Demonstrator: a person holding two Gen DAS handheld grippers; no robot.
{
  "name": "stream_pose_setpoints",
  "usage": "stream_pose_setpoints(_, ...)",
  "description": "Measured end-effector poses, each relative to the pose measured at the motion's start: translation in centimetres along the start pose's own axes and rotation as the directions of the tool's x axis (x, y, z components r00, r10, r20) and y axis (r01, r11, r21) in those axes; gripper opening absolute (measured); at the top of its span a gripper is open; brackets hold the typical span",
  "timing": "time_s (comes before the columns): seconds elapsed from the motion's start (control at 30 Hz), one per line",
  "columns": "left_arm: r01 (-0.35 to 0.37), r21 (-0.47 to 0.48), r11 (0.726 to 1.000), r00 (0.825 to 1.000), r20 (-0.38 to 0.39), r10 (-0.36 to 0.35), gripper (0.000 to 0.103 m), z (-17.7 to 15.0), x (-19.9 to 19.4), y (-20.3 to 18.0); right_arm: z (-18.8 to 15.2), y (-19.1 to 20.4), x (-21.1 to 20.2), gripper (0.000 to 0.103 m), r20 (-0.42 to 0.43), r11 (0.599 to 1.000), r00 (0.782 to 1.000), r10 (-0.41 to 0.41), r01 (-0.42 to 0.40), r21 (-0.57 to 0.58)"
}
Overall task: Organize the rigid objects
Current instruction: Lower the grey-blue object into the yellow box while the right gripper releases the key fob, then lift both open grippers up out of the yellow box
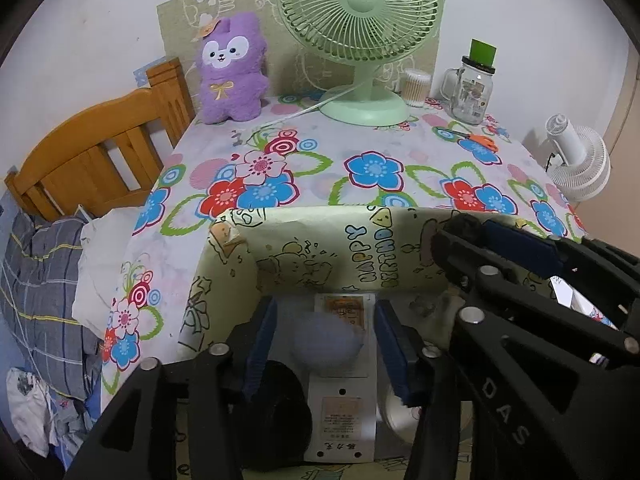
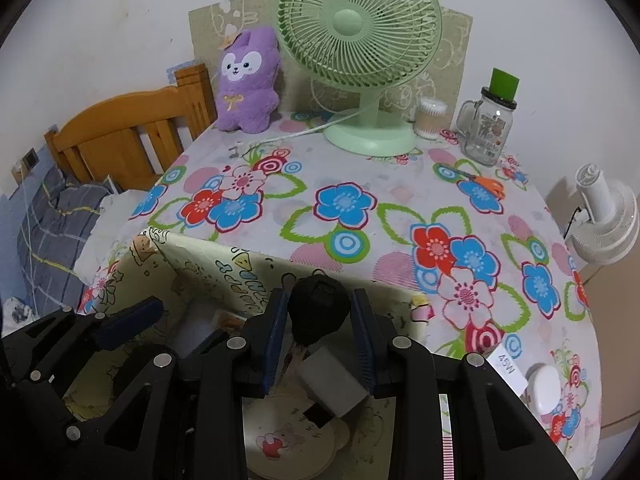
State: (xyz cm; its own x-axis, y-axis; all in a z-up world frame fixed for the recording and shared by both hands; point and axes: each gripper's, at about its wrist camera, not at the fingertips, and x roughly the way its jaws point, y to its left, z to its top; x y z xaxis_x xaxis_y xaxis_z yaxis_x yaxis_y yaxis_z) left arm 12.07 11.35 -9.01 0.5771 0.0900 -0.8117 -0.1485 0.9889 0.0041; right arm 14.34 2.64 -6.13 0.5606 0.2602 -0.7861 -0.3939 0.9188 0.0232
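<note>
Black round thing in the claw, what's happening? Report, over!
Right claw shut on black round ball, over yellow birthday-print paper box. Left claw open, pale lilac ball loose between its pads. Other items lie in box below.

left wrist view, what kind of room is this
Most likely a bedroom: a wooden bed frame with bedding beside a table in a floral cloth, holding a purple plush toy and a green desk fan.

ball (image 1: 327, 340): pale lavender, blurry, sitting loose over the white device
white device (image 1: 340, 412): flat, labelled, inside the box
box (image 1: 320, 240): yellowish "happy birthday" paper, open top
black round thing (image 2: 318, 307): dark, clamped above the box
</note>
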Motion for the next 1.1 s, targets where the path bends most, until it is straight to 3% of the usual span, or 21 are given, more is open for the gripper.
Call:
stream_pose_setpoints(0.07,-0.006,-0.002,1.000,1.000,0.010,0.006,0.067,0.0,-0.2,0.0,0.0,0.0,0.1,0.036,0.003,1.000,1.000,0.008,-0.008,0.009)
stream_pose_setpoints(0.23,-0.013,-0.011,1.000,1.000,0.015,0.014,0.074,-0.1,-0.4,0.2,0.1,0.4,-0.2,0.038,0.009,1.000,1.000,0.008,-0.008,-0.001)
stream_pose_setpoints(0.37,-0.010,-0.017,1.000,1.000,0.023,0.011,0.080,-0.2,-0.9,0.1,-0.1,0.0,-0.9,0.065,0.028,1.000,1.000,-0.002,0.002,0.006)
stream_pose_setpoints(0.5,-0.011,-0.018,1.000,0.999,0.039,0.012,0.084,-0.3,-1.6,-0.2,-0.3,-0.6,-2.0,0.073,0.056,1.000,0.998,-0.019,0.018,0.011)
stream_pose_setpoints(0.67,-0.005,-0.004,1.000,0.998,0.059,0.006,0.089,-0.5,-2.7,-1.2,-0.8,-1.5,-3.3,0.080,0.072,0.999,0.997,-0.030,0.028,0.025)
stream_pose_setpoints(1.1,0.006,0.017,1.000,0.996,0.094,-0.008,0.094,-1.1,-5.0,-3.6,-2.0,-3.5,-6.5,0.088,0.104,0.996,0.991,-0.083,0.079,0.039)
